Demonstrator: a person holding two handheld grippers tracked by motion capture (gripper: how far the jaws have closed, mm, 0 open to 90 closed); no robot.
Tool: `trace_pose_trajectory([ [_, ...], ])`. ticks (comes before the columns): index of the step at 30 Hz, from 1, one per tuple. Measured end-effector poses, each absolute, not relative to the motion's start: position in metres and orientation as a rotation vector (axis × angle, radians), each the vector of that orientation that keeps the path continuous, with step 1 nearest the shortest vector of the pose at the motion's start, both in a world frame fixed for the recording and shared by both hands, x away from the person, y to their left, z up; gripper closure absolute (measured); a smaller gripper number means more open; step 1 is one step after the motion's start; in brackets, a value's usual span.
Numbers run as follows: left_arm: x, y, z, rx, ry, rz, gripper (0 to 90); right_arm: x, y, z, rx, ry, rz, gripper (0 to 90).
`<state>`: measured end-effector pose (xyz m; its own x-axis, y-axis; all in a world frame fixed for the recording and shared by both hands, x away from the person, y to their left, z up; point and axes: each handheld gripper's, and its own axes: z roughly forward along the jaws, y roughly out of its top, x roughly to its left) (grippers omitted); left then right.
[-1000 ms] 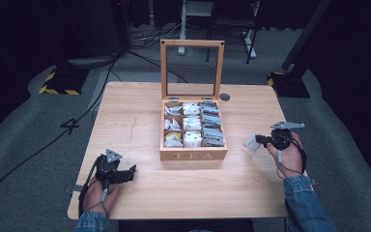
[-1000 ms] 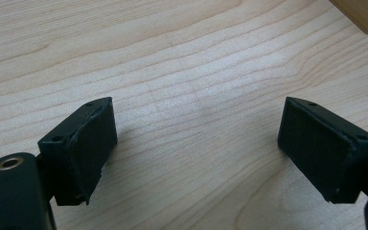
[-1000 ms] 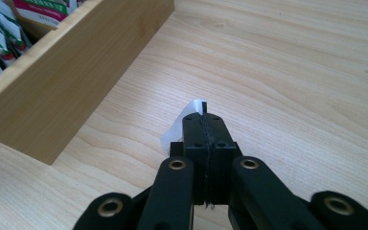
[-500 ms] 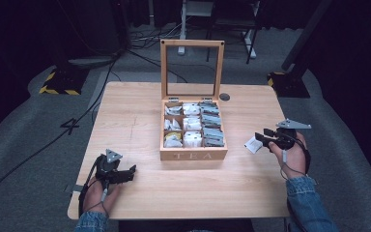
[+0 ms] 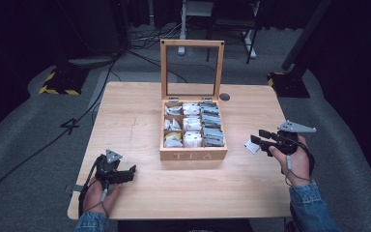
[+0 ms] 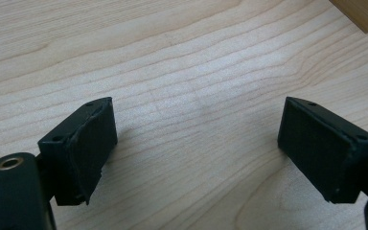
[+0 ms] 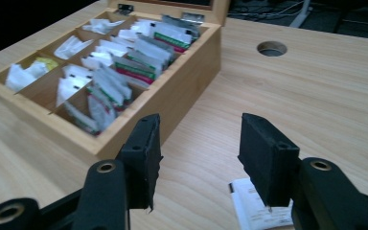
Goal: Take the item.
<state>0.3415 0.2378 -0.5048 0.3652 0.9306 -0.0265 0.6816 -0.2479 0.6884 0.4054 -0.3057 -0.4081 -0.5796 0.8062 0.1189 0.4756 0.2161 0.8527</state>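
An open wooden tea box (image 5: 193,154) marked TEA stands mid-table, its compartments full of tea bags (image 5: 192,124). A single white tea bag (image 5: 252,146) lies flat on the table to the right of the box. My right gripper (image 5: 258,136) hovers just above that bag. Its jaws have just been opening and now stand open with nothing between them. In the right gripper view the bag (image 7: 256,208) lies under the right jaw of the gripper (image 7: 199,129), with the box (image 7: 187,96) ahead on the left. My left gripper (image 5: 132,173) rests open on the table's near left and, in its own view (image 6: 196,124), holds nothing.
The box's glass lid (image 5: 191,67) stands upright at the back. A round cable hole (image 5: 224,96) sits in the table behind the box on the right. Bare wood (image 5: 140,121) lies left of the box. Beyond the table are dark floor, cables and stands.
The right gripper's jaws went from shut on the white tea bag to open. The bag now lies on the table, and the gripper has lifted slightly off it. The left gripper has not moved.
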Motion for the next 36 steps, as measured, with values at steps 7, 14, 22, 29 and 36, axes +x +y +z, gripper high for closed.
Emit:
trace_pose_trajectory([
  [7, 0.342, 0.238, -0.505, 2.016, 1.390, 0.523, 13.6, 0.390, -0.295, -0.409, 1.153, 2.185, 1.322, 48.4],
  [14, 0.342, 0.238, -0.505, 2.017, 1.389, 0.523, 13.6, 0.377, -0.288, -0.414, 1.133, 2.236, 1.323, 47.6],
  [22, 0.342, 0.238, -0.505, 2.016, 1.389, 0.523, 13.6, 0.366, -0.280, -0.424, 1.100, 2.286, 1.307, 46.6],
  [29, 0.342, 0.238, -0.505, 2.015, 1.389, 0.524, 13.6, 0.361, -0.272, -0.442, 1.089, 2.310, 1.295, 43.4],
  [36, 0.342, 0.238, -0.505, 2.015, 1.389, 0.524, 13.6, 0.364, -0.262, -0.461, 1.067, 2.353, 1.250, 39.7],
])
